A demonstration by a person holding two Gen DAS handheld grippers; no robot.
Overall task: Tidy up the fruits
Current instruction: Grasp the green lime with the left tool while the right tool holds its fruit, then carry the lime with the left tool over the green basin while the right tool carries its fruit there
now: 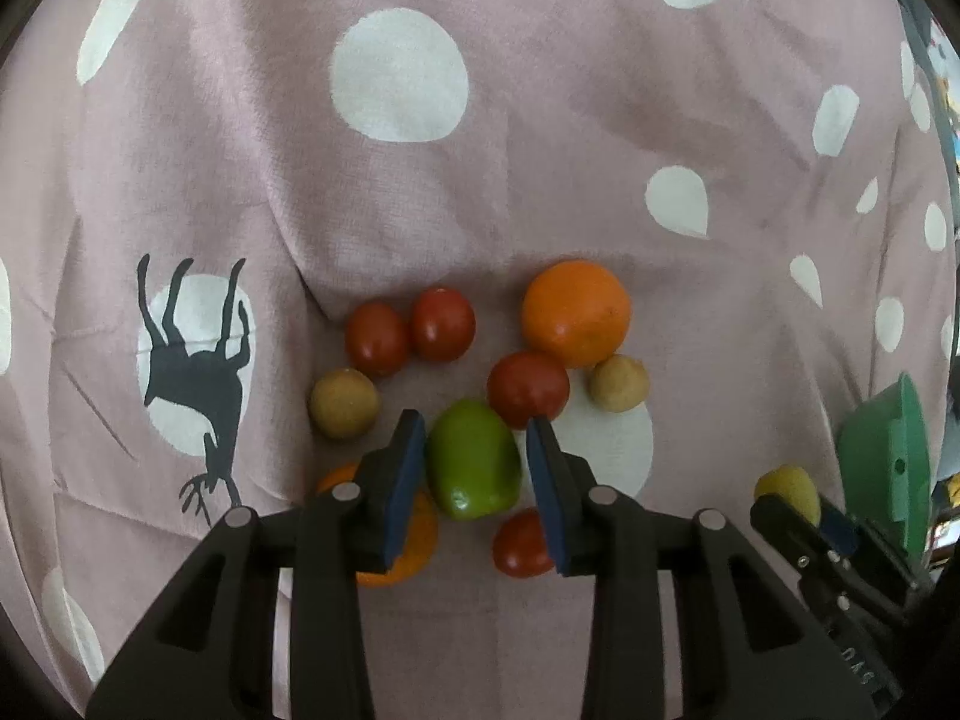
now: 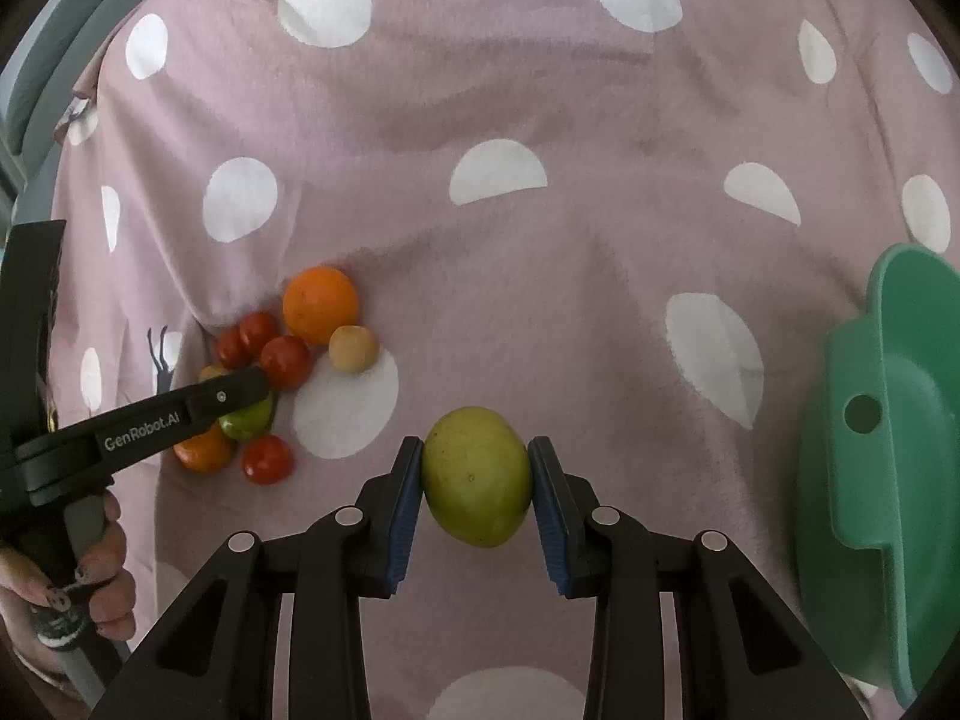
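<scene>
Currently I see left gripper (image 1: 474, 468) spread astride green fruit (image 1: 474, 459) | right gripper (image 2: 477, 480) pinching yellow-green fruit (image 2: 477, 477) | risk: closing pads nudge red tomato (image 1: 528, 390) just ahead, scattering cluster.

Left tool (image 1: 475, 468) parted — right tool (image 2: 477, 480) clamped

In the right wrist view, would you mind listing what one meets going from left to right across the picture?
Left gripper over the fruit cluster → large orange → yellow-green fruit clamped in the right gripper → green bowl at the right edge.
</scene>
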